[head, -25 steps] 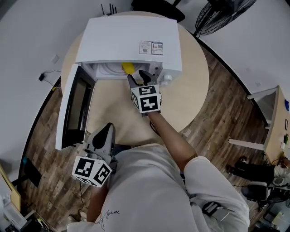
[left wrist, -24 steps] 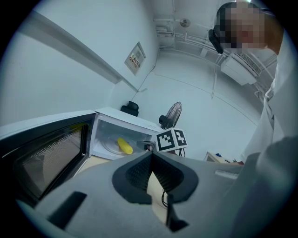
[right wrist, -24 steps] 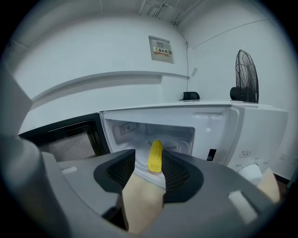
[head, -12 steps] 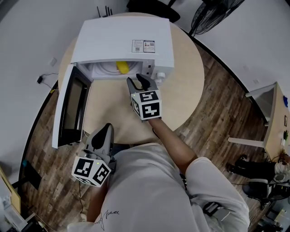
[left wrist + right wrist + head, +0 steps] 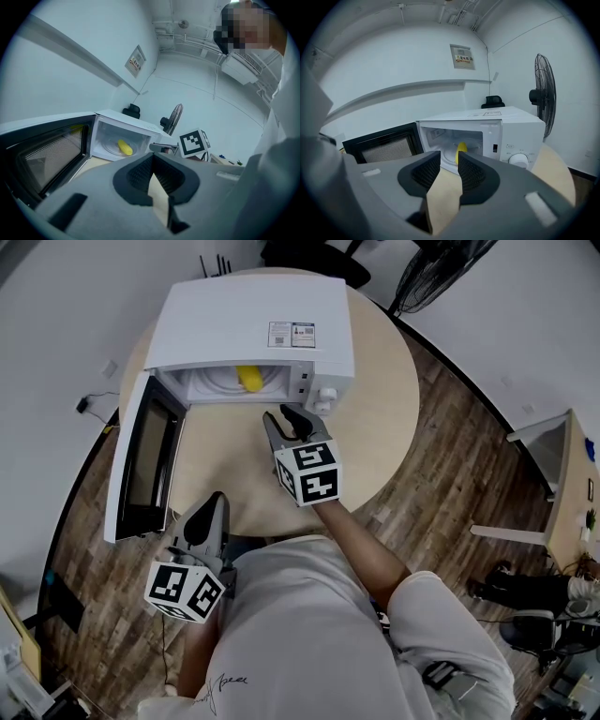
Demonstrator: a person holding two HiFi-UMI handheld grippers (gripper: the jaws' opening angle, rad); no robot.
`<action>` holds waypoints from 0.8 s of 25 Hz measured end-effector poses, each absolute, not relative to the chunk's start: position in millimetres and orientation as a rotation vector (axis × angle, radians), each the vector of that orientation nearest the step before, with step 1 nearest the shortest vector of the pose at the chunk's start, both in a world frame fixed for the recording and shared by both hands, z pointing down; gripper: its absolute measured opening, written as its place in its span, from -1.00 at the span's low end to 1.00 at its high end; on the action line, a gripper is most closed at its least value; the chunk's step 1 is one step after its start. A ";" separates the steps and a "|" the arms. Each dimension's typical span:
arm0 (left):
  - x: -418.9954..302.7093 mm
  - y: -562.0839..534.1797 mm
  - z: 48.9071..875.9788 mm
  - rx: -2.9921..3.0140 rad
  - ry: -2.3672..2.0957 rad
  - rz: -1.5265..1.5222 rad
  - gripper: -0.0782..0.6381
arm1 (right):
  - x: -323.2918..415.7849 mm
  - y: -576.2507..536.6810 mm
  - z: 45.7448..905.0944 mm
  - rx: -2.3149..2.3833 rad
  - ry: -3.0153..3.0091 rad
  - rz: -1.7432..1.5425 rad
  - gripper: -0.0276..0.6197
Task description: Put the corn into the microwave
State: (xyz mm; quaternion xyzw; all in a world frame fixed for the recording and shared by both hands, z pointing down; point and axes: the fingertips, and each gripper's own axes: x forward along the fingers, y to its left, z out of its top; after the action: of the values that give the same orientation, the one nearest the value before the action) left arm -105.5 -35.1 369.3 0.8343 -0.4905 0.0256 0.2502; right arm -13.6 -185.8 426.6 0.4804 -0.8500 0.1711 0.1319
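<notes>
Corn (image 5: pixel 248 379) sits in the microwave (image 5: pixel 253 324); right gripper (image 5: pixel 281 416) fingers, just narrowing, empty; left gripper (image 5: pixel 217 501) clenched.

Head view steeply down over table (image 5: pixel 384 418), gripper views low, near — all sharing the microwave (image 5: pixel 253 324)

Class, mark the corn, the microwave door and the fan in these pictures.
corn (image 5: pixel 249 379), head view, middle of the cob.
microwave door (image 5: pixel 150 460), head view, its dark window.
fan (image 5: pixel 543 93), right gripper view, the wire grille.
</notes>
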 end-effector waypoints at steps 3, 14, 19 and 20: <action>-105.8 -35.1 372.0 2.264 -1.338 0.069 -0.81 | -9.7 -175.3 429.2 1.388 -2.464 0.512 -0.55; -112.8 -32.6 378.9 2.233 -1.362 0.079 -0.81 | -3.7 -144.7 438.7 1.345 -2.461 0.578 -0.71; -116.2 -32.5 385.4 2.212 -1.372 0.079 -0.81 | -0.4 -133.6 440.4 1.322 -2.461 0.592 -0.81; -117.1 -32.2 386.6 2.210 -1.374 0.081 -0.81 | -0.4 -131.0 441.7 1.314 -2.460 0.598 -0.81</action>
State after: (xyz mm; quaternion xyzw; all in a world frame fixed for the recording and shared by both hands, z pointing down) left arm -117.1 -32.2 386.6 0.8184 -0.5086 0.0300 0.2658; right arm -0.4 -131.0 441.7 0.4557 -0.8536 0.2074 0.1440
